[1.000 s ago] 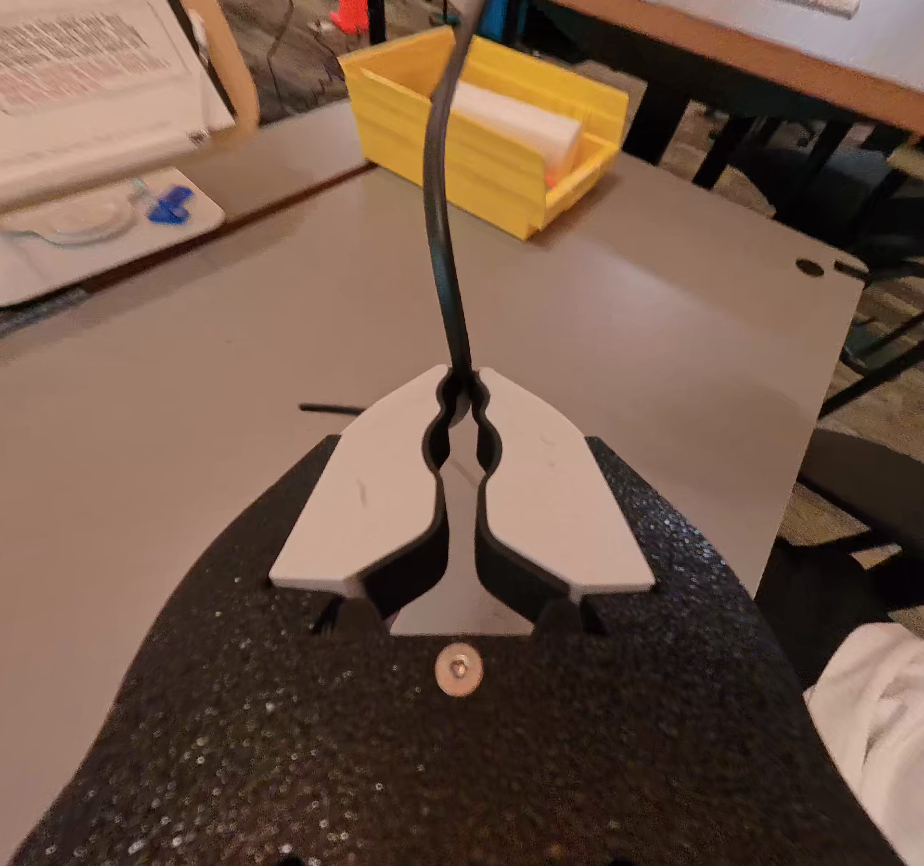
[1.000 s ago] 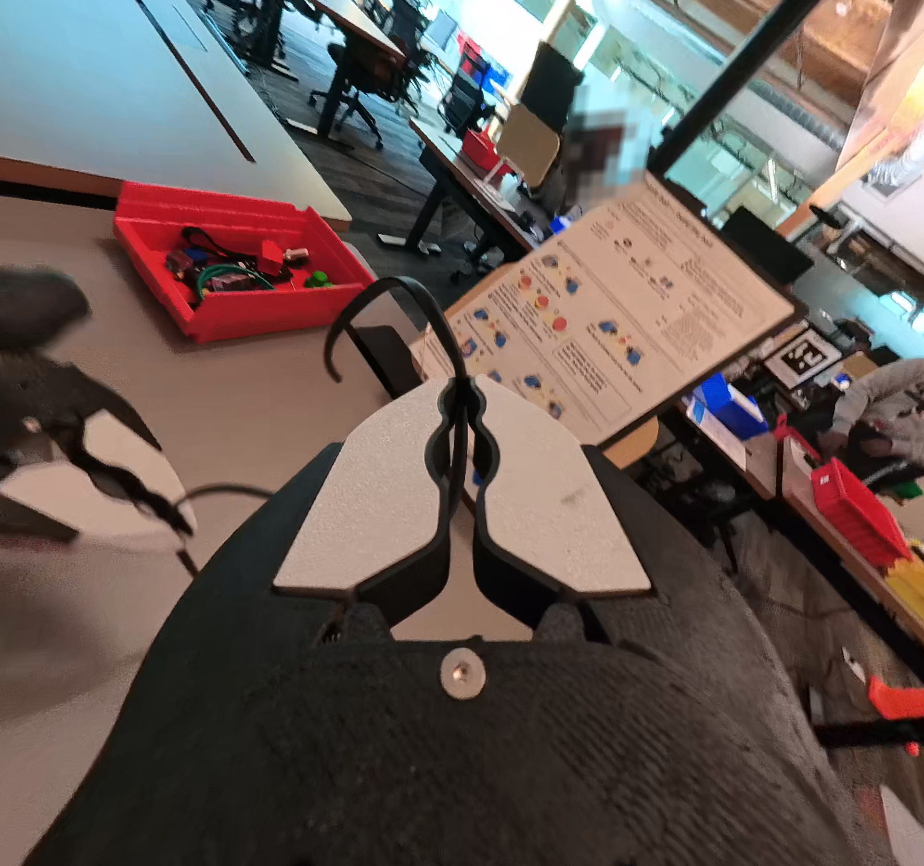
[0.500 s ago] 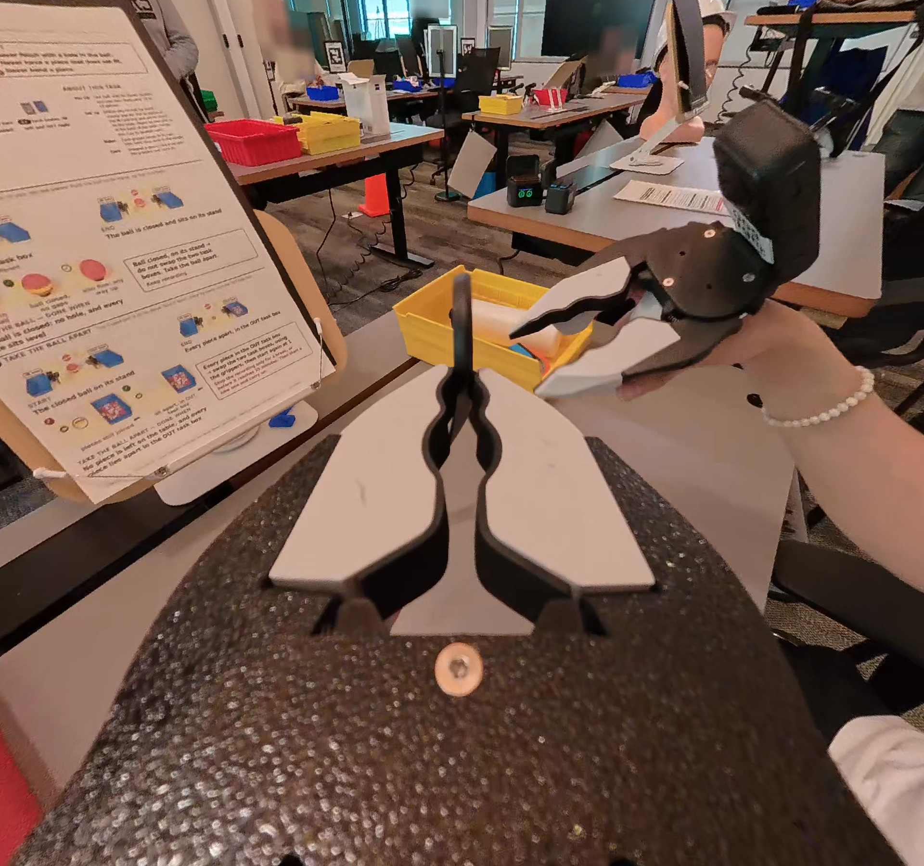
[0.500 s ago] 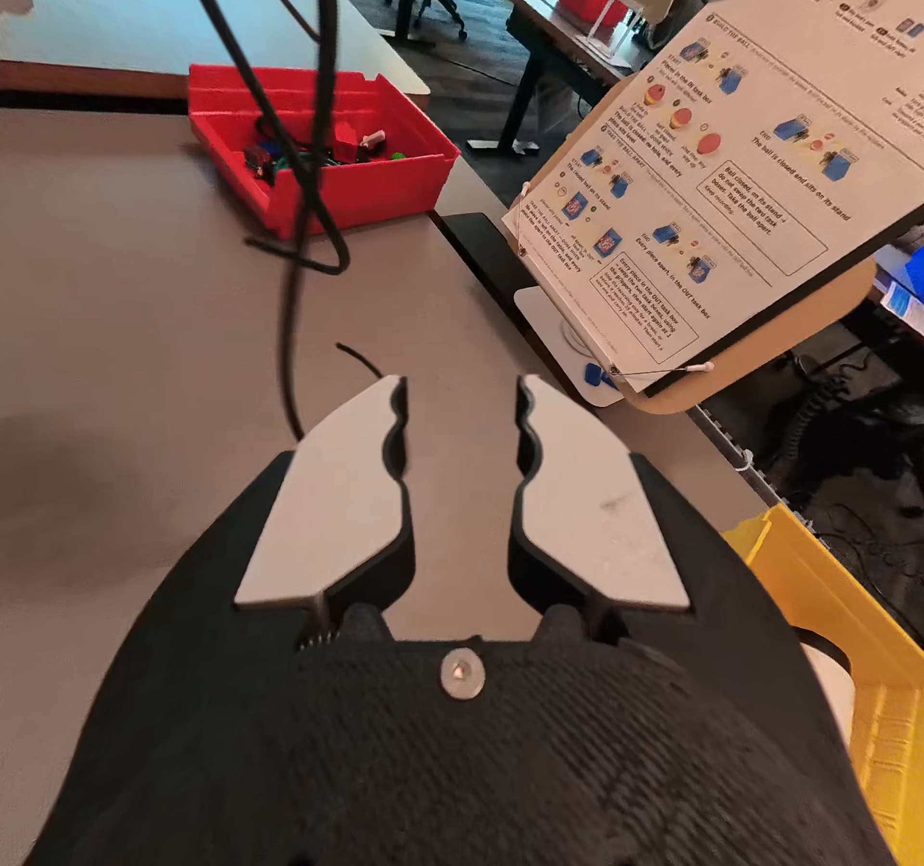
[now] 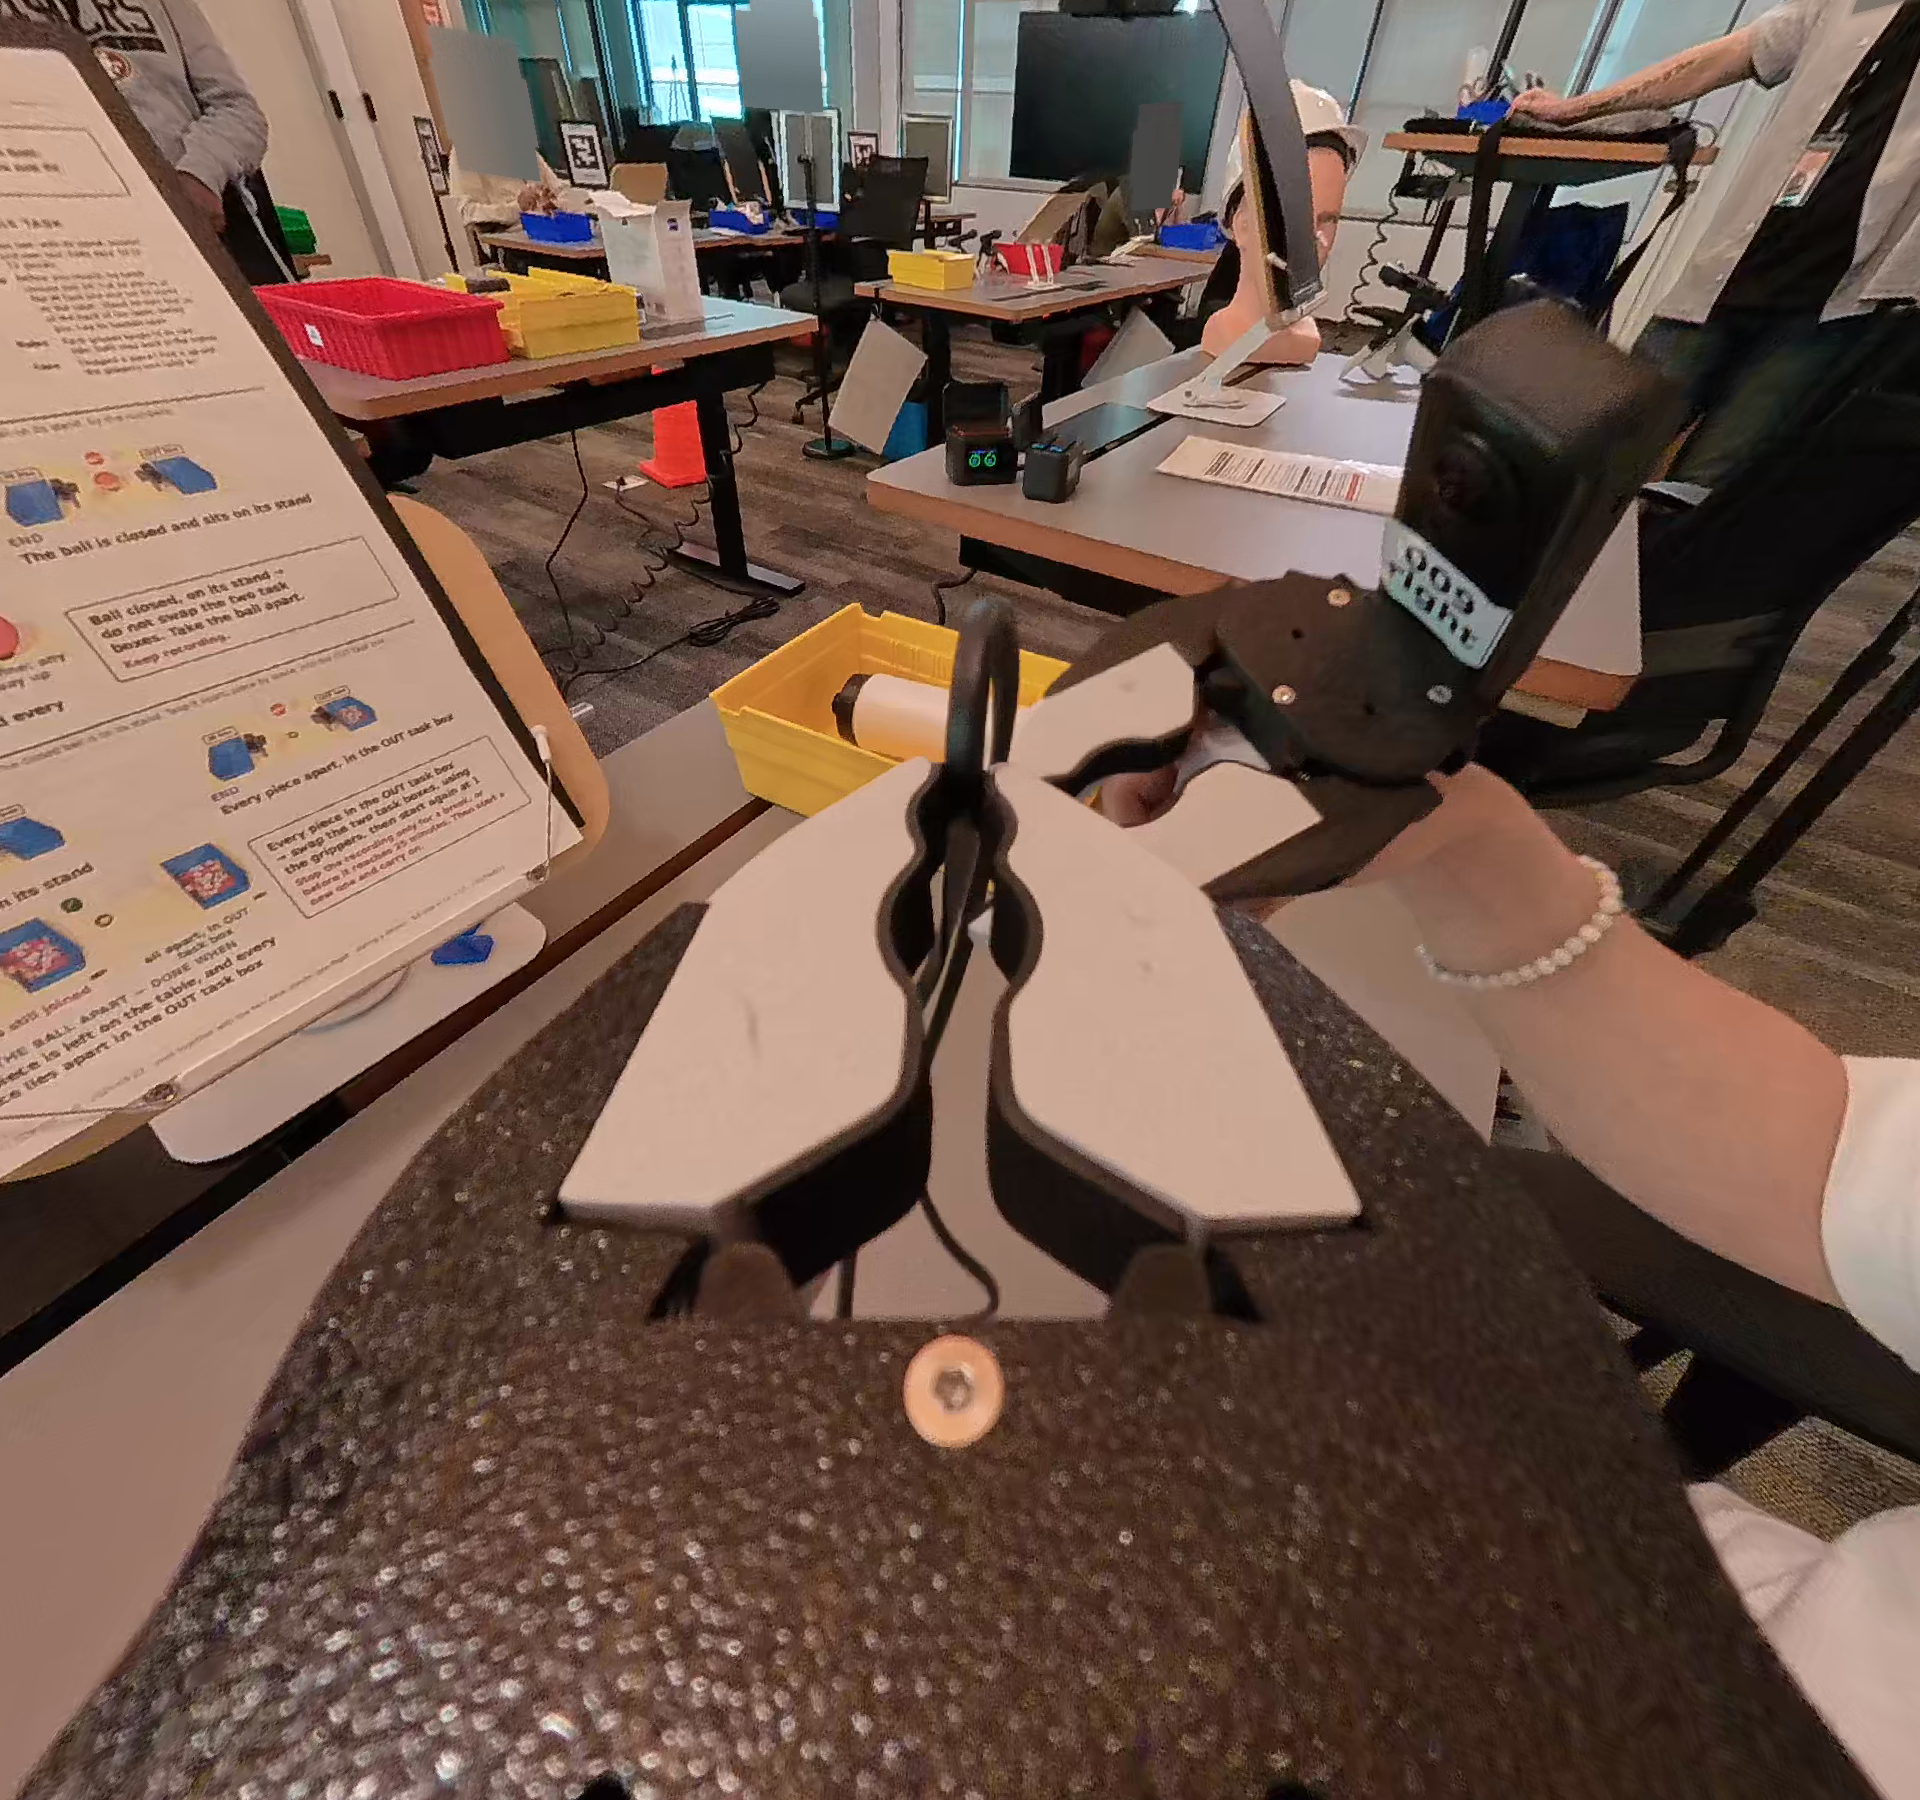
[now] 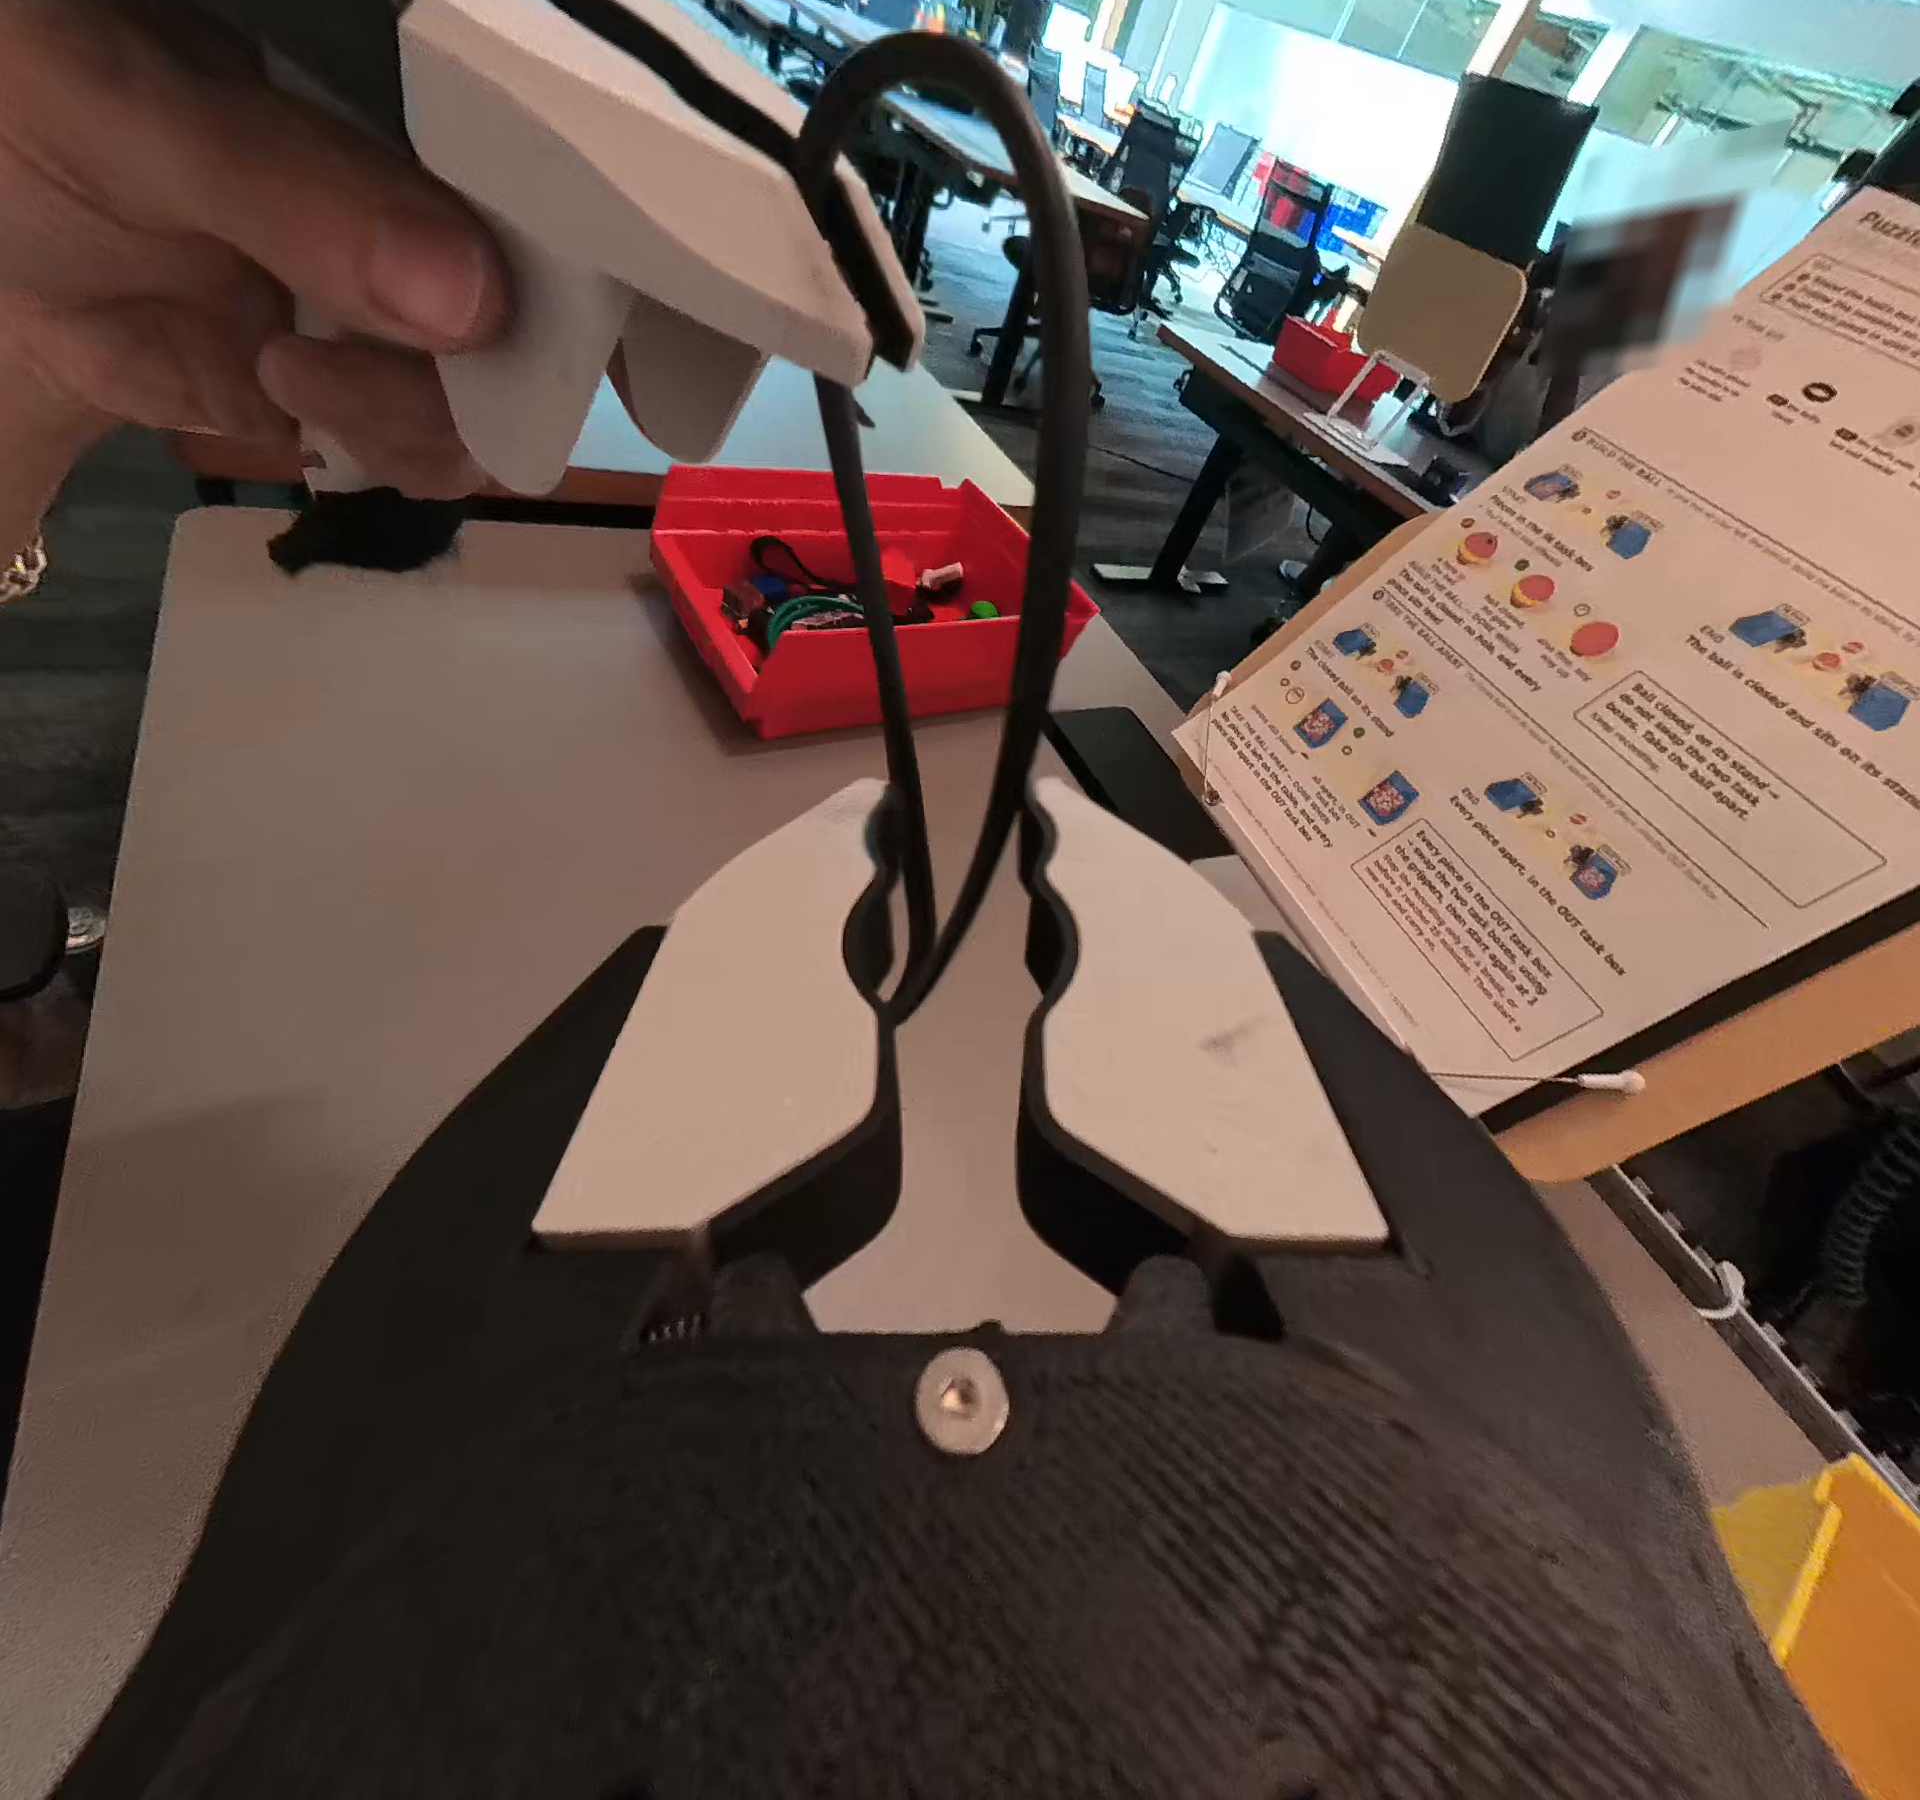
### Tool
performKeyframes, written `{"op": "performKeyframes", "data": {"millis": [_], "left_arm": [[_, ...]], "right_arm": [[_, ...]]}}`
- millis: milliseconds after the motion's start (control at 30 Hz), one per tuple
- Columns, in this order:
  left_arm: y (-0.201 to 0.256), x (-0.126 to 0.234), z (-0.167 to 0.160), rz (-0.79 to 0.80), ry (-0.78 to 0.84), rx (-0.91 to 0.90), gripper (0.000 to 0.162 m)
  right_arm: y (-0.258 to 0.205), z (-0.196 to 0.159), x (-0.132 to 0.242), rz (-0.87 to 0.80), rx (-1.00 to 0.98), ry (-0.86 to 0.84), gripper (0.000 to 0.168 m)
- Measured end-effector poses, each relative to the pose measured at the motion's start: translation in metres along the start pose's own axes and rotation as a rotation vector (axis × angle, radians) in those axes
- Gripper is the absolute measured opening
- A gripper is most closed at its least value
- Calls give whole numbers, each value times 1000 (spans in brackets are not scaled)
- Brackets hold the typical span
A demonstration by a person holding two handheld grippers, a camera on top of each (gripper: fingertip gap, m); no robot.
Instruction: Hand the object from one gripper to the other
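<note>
Left wrist view. Left gripper (image 5: 961, 794): fingers drawn together at the tips, clamped on a black cable (image 5: 977, 701). The cable rises past the fingertips as a narrow arch, its long axis pointing up and away from the gripper; thin slack runs back between the fingers toward the palm. Right gripper (image 5: 1117, 774): just right of the cable arch, tips pointing left toward it, fingers parted. From this side it is hard to tell whether they touch the cable. Yellow bin (image 5: 800, 722): behind the cable, on the grey table (image 5: 665, 794), holding a white cylinder. Instruction board (image 5: 218, 628): well left of the cable, leaning on its stand. Half a second ago the right gripper stood farther off to the right of the cable; it now sits close against it.

Right wrist view. Right gripper (image 6: 956, 815): fingers partly open, both strands of the cable (image 6: 1049, 462) passing through the gap; the left strand lies against the left finger, and no squeeze shows. The cable forms a tall upright loop, its long axis vertical, crown uppermost. Left gripper (image 6: 883, 337): upper left of the loop, tips closed on the left strand near the top. Red bin (image 6: 831, 680): behind the loop on the table, with small mixed parts inside. Instruction board: right of the loop. Half a second ago the cable hung left of these fingers, outside the gap, and the fingers stood wider.
</note>
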State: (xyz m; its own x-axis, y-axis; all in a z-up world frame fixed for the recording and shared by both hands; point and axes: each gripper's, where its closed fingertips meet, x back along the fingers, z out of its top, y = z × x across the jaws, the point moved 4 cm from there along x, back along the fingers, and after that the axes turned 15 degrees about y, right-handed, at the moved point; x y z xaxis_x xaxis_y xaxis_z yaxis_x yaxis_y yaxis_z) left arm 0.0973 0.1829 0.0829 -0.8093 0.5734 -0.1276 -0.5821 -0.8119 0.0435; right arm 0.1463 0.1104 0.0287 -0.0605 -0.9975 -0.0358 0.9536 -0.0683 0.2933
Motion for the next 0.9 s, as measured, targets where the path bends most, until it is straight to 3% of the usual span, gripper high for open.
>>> {"op": "performKeyframes", "data": {"millis": [67,133,233,400,700,900], "left_arm": [[2,0,5,-8,11,3,5],[3,0,8,-16,17,7,5],[5,-2,10,-27,23,14,5],[9,-4,11,-34,33,20,5],[15,-3,12,-41,48,37,5],[-3,14,10,80,53,-89,6]], "right_arm": [[-2,0,-1,14,-9,19,18],[-5,0,-1,35,-18,24,32],[-5,1,-2,31,-5,33,34],[-3,-2,-4,-5,46,23,10],[-1,-3,-10,-70,75,34,6],[10,9,-1,-120,107,48,5]]}}
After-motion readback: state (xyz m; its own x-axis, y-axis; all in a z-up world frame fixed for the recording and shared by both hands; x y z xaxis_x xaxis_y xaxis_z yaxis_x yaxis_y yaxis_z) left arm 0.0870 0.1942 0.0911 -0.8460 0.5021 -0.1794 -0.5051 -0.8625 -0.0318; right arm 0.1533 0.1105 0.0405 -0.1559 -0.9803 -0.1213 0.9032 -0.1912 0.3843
